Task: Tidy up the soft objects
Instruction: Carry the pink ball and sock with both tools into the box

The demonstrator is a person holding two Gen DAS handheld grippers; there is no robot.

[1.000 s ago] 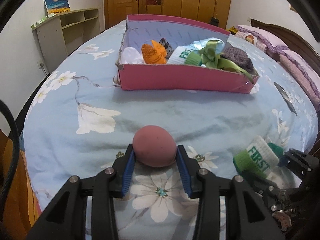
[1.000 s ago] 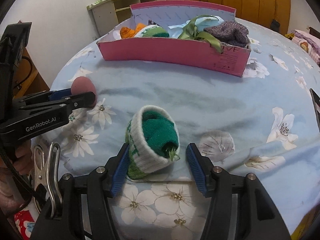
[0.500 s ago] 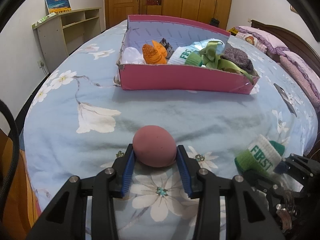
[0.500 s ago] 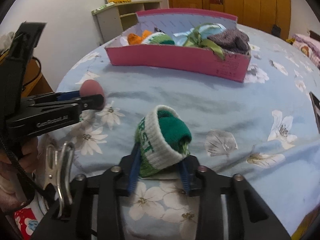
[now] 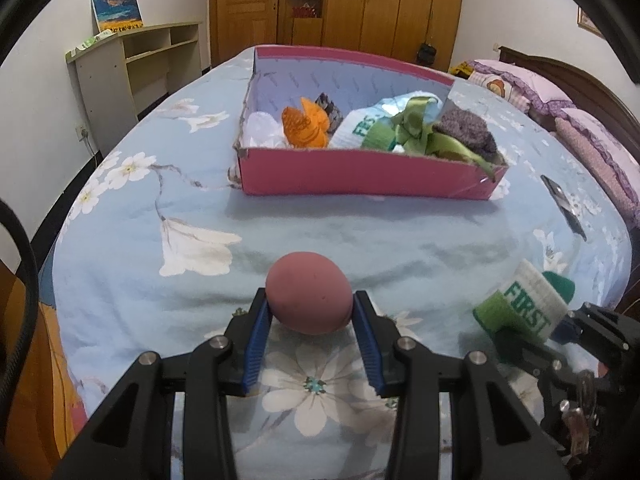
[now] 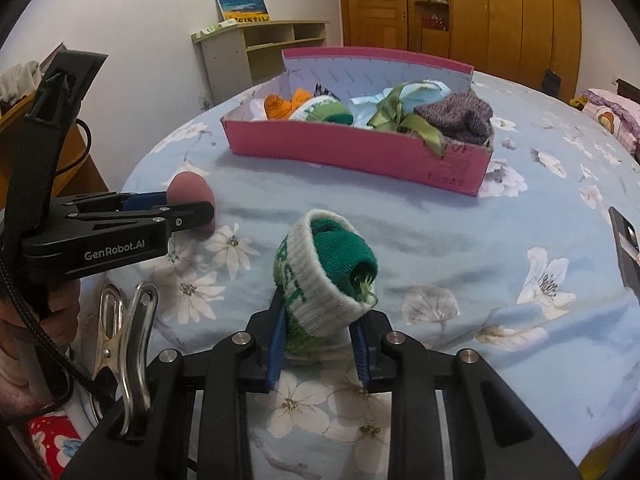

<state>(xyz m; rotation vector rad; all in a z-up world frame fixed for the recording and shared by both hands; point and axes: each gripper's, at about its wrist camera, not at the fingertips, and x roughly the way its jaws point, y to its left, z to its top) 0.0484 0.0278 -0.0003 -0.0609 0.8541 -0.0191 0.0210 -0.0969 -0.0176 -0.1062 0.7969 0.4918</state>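
A rolled knit sock [image 6: 324, 276], white cuff around a green core, sits pinched between the right gripper [image 6: 318, 336], whose jaws have just been closing on it, near the pink cardboard box [image 5: 360, 172]. Beside it, the left gripper [image 5: 310, 332] clamps a smooth, egg-shaped pink sponge [image 5: 308, 298] over the floral bedspread [image 5: 192, 200].

Soft indoor light, fisheye-warped edges

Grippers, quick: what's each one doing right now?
Left gripper: shut on the pink sponge ball.
Right gripper: jaws have just been closing, now shut on the rolled green-and-white sock.
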